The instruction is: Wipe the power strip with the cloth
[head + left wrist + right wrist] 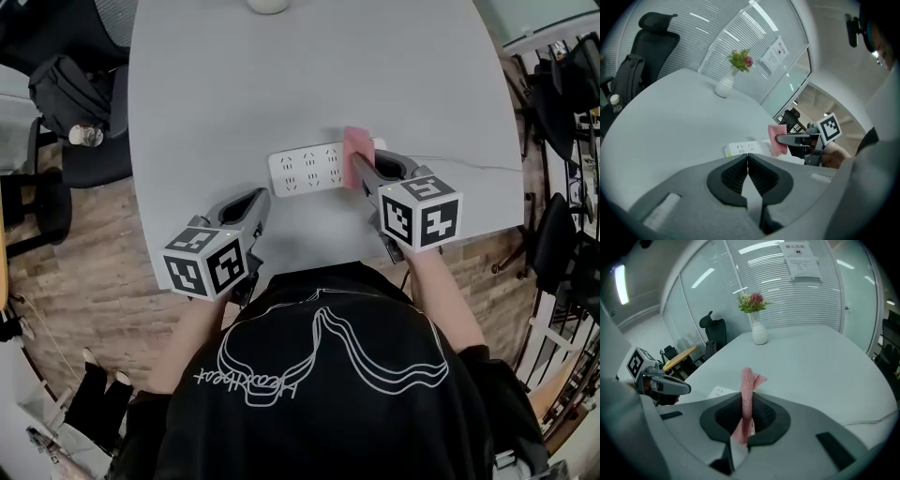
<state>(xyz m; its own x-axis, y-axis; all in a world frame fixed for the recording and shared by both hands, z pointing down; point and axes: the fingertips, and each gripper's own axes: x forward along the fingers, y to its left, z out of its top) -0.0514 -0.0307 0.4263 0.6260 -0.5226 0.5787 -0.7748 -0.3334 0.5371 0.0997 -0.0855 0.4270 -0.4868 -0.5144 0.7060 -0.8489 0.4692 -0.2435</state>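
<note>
While the left claw (255, 200) hangs over the near edge of the table (187, 112), its jaws pressed together on nothing, the right claw (358, 167) carries the job. It is clamped on the pink cloth (356, 143), a fold of which stands up between its jaws.

Just beyond it, the white power strip (302, 170) lies flat mid-table with its socket face up, apart from the left claw. The cloth is at the strip's right end. I cannot tell whether it presses on the casing or hovers just above.

Judgement: the wiping step is at the start or end of a pass. The next move likely calls for a leftward drag along the strip under light pressure. The strip looks unsecured and may slide, so the left claw could brace it.

Far back stands a white vase (724, 87) with flowers.
</note>
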